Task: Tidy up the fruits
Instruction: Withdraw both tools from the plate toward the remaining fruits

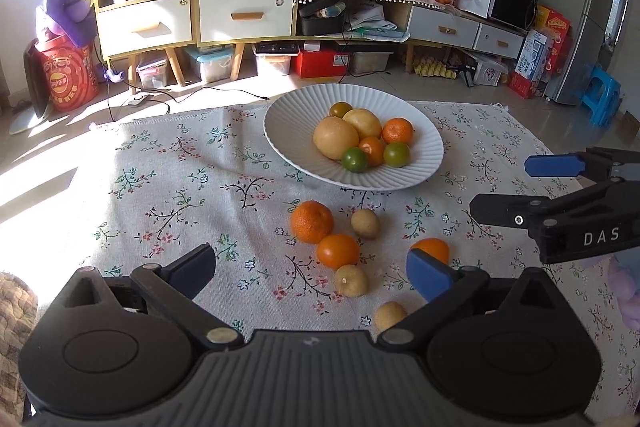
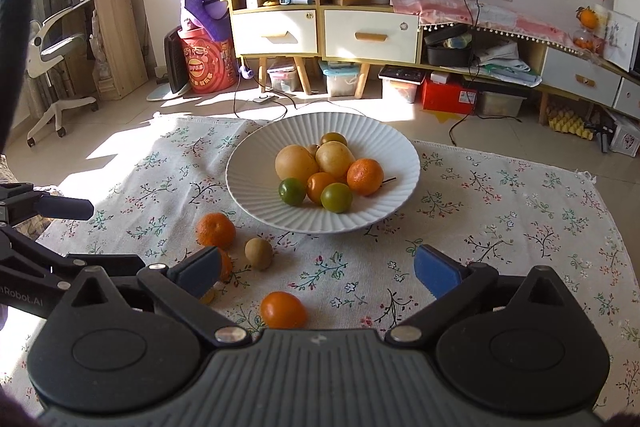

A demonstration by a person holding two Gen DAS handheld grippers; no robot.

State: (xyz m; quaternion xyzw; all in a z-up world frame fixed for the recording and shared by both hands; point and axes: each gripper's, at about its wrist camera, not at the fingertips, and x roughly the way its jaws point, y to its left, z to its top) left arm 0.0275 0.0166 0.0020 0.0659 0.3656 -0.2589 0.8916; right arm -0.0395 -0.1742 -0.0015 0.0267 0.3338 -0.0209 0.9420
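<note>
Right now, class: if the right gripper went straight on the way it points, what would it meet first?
Probably the smooth orange fruit lying between the open right gripper fingers, then the cloth; depth is uncertain.

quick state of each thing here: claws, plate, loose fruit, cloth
left claw: open, empty
right claw: open, empty
white plate: upright on the cloth, holding a pile of fruit
loose fruits: six on the cloth, outside the plate
floral cloth: spread flat, slightly wrinkled
</note>
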